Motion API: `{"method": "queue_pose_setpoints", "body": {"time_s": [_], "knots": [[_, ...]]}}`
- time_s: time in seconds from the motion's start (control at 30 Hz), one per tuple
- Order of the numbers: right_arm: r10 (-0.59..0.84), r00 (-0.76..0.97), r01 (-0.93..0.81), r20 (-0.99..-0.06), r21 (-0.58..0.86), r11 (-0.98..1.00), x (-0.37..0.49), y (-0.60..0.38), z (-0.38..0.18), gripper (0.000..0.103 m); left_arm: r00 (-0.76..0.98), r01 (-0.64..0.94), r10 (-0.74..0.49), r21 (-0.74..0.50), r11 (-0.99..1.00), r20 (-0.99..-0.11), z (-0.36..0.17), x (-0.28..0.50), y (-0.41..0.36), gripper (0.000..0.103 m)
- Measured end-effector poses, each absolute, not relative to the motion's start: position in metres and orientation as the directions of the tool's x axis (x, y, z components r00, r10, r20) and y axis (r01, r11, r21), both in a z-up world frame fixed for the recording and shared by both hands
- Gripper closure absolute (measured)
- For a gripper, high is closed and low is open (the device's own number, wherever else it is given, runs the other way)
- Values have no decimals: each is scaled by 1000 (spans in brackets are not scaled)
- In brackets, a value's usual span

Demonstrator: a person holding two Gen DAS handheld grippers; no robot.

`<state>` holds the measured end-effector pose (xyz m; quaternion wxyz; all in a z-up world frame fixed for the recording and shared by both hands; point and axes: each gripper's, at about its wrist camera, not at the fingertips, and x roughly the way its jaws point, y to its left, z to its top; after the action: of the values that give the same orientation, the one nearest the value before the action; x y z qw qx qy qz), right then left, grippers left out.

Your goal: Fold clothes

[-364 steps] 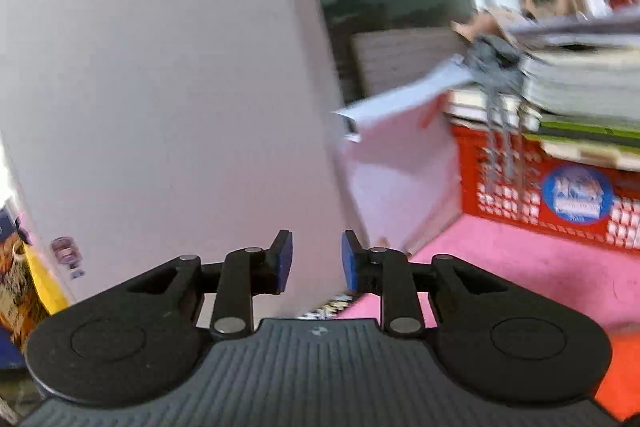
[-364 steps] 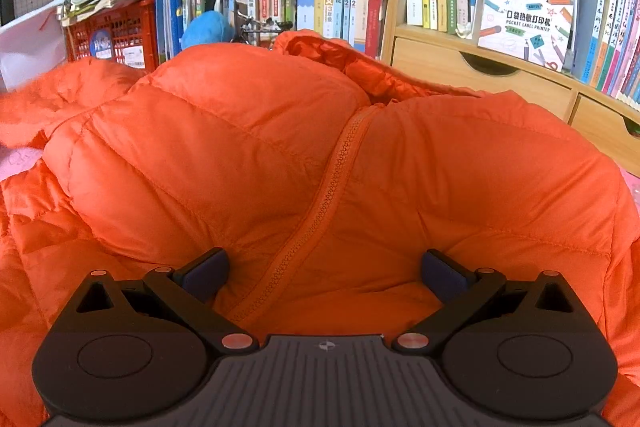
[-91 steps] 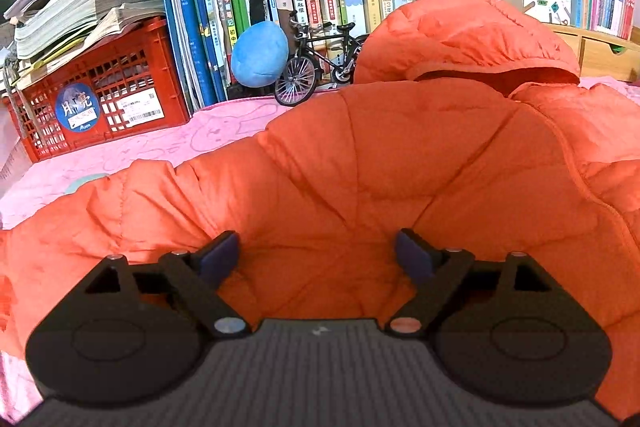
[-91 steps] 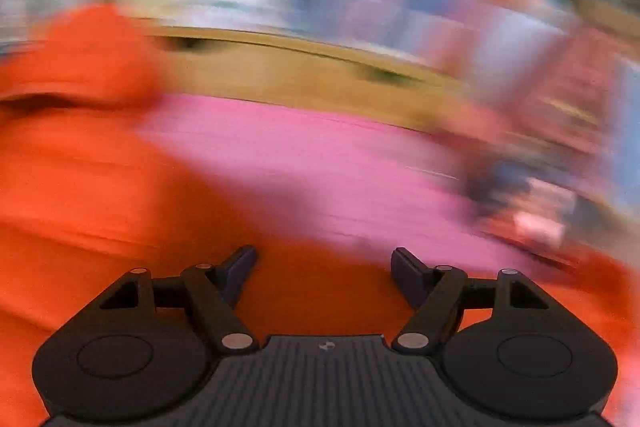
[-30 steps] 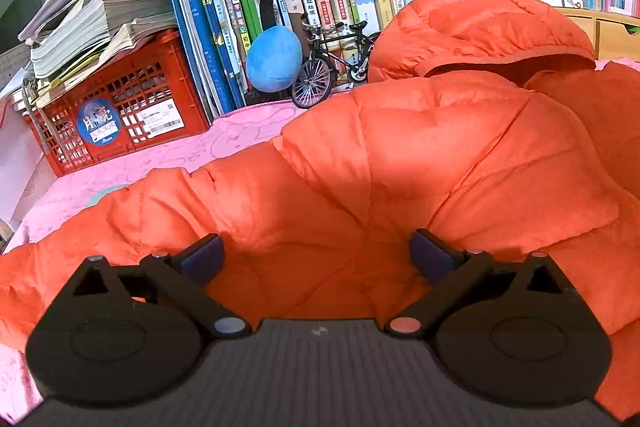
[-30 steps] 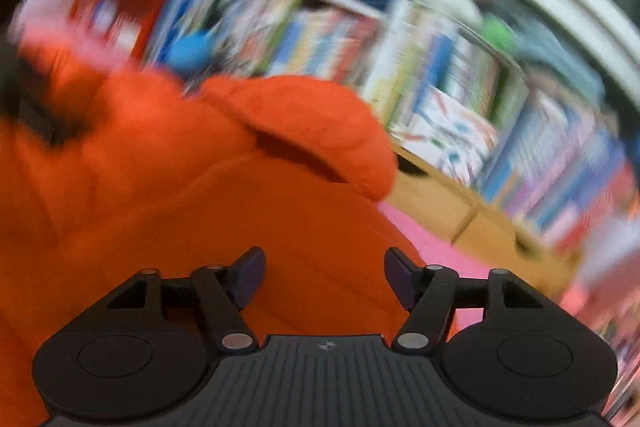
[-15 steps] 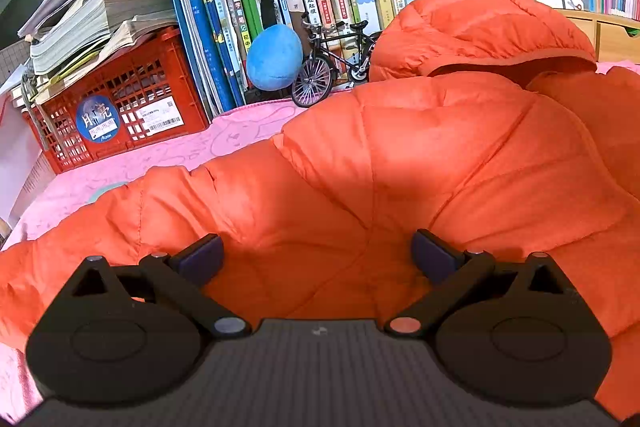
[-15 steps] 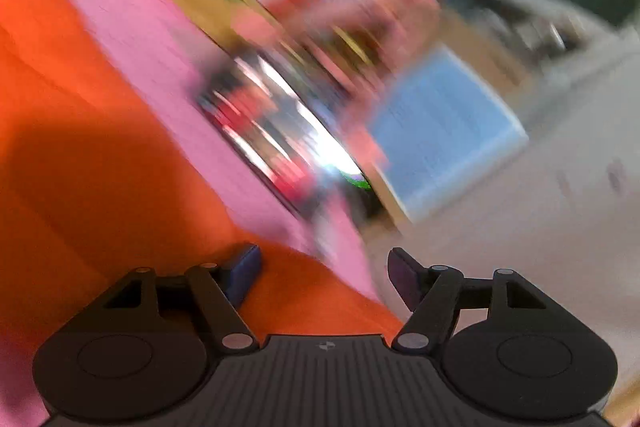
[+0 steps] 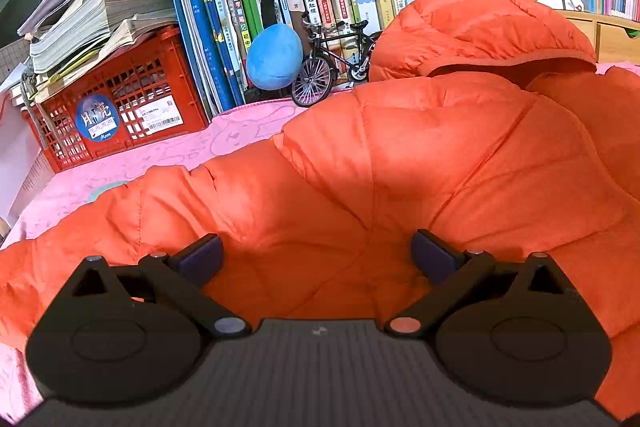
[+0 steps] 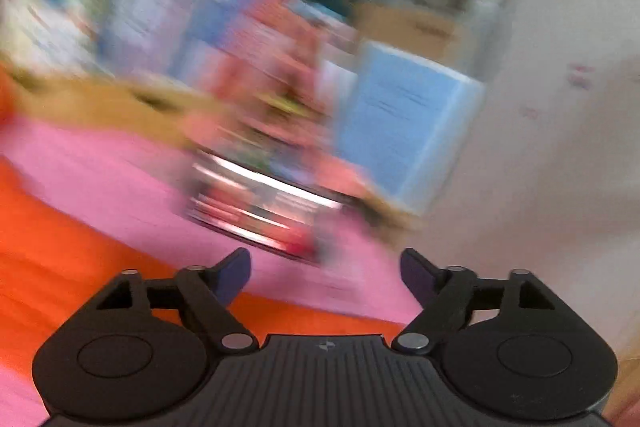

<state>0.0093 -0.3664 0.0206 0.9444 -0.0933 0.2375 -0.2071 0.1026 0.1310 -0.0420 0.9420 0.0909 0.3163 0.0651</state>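
both grippers point(image 9: 316, 255) point(image 10: 326, 273) gape empty over orange jacket point(image 9: 440, 163); red crate point(image 9: 120, 99) carries papers point(image 9: 92, 15).

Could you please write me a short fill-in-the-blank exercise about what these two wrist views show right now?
1. The puffy hooded jacket spread on the pink cloth is ____ in colour.
2. The miniature bicycle stands just right of a ____ plush ball.
3. The stack of papers rests on a red plastic ____.
4. The left gripper has its jaws wide ____ over the jacket, pads clear of the fabric.

Missing words: orange; blue; crate; open
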Motion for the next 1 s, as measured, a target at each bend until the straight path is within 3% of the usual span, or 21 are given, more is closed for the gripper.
{"method": "queue_pose_setpoints", "body": {"time_s": [0.1,0.23,0.3,0.4,0.47,0.67,0.93,1.0], "knots": [[-154,882,120,-446,-105,987,22,-300,31,13,791,-65,178,209,976,-585,-42,102,131,1],[223,865,-202,-451,94,975,46,-202,36,11,791,-65,174,203,977,-587,-42,102,132,1],[324,817,-302,-476,125,945,66,-151,28,11,791,-69,173,194,978,-587,-41,102,134,1],[308,774,-339,-554,49,939,84,-98,2,11,791,-90,187,191,977,-583,-39,96,142,0],[243,752,-334,-613,-36,942,91,-71,-23,5,795,-123,231,223,967,-561,-36,90,154,0],[249,737,-328,-629,-10,945,97,-71,-21,0,740,-283,452,379,881,-498,-38,82,237,0],[248,735,-332,-631,-15,943,95,-74,-30,0,458,-569,777,529,630,-432,-43,78,361,0],[248,734,-332,-632,-15,943,95,-74,-32,0,453,-578,790,539,612,-412,-37,73,362,10]]}}
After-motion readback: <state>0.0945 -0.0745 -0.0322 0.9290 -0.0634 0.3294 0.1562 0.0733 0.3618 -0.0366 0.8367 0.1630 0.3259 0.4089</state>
